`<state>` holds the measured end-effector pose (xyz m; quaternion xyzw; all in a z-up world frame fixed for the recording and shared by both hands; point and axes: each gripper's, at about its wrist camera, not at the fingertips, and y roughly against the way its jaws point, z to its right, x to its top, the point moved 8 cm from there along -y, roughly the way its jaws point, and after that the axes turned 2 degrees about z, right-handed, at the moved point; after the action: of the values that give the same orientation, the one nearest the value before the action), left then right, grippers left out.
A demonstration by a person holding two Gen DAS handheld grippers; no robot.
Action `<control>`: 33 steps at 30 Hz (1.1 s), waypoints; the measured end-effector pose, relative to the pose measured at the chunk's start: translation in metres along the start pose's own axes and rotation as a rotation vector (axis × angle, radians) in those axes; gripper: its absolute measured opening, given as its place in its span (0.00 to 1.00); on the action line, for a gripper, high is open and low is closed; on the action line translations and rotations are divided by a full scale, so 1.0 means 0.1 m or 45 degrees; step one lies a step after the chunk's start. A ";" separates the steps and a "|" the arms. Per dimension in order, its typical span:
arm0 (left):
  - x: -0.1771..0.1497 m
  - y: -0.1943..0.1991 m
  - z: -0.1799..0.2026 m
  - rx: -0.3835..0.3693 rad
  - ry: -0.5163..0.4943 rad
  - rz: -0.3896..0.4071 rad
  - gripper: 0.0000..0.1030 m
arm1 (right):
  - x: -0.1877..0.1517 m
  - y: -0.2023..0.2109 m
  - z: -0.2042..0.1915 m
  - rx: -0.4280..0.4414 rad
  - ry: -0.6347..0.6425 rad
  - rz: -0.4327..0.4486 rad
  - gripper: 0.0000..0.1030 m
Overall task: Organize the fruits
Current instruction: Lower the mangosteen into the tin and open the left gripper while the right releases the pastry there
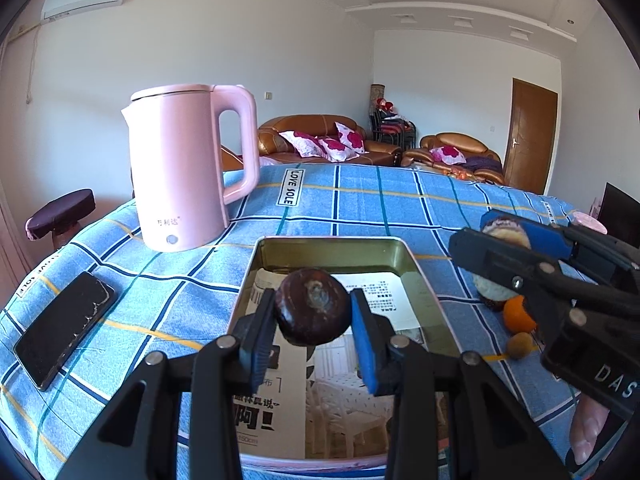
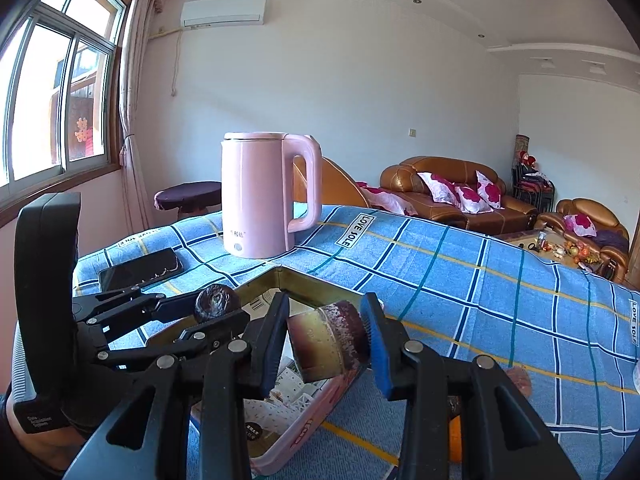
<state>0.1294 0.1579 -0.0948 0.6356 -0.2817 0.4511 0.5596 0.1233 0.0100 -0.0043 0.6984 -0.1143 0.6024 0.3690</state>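
My left gripper is shut on a dark brown round fruit and holds it over a gold metal tin lined with printed paper. My right gripper is shut on a cut purple fruit piece with a pale face, held above the tin's right edge. In the left wrist view the right gripper is at the right with that piece. In the right wrist view the left gripper and its fruit are at the left. An orange piece and a small brown fruit lie on the cloth right of the tin.
A pink kettle stands behind the tin on the blue checked cloth. A black phone lies at the left. A dark stool stands beyond the table's left edge. Sofas are far behind.
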 end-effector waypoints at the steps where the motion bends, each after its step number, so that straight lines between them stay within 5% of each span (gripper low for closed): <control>1: 0.00 -0.01 -0.01 0.000 0.000 -0.005 0.37 | -0.01 -0.02 -0.01 0.007 -0.005 -0.007 0.38; 25: -0.13 -0.20 -0.18 0.038 0.007 -0.130 0.38 | -0.34 -0.52 -0.11 0.130 -0.084 -0.237 0.40; 30: -0.08 -0.08 -0.24 0.083 0.024 -0.076 0.69 | -0.31 -0.43 -0.09 0.105 -0.086 -0.213 0.44; 33: -0.01 0.08 -0.18 0.034 0.054 -0.013 0.86 | -0.29 -0.24 -0.02 0.085 -0.091 -0.170 0.55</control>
<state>0.1179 0.1733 -0.0927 0.6347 -0.2604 0.4652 0.5594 0.1291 0.0202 -0.0405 0.7376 -0.0605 0.5546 0.3805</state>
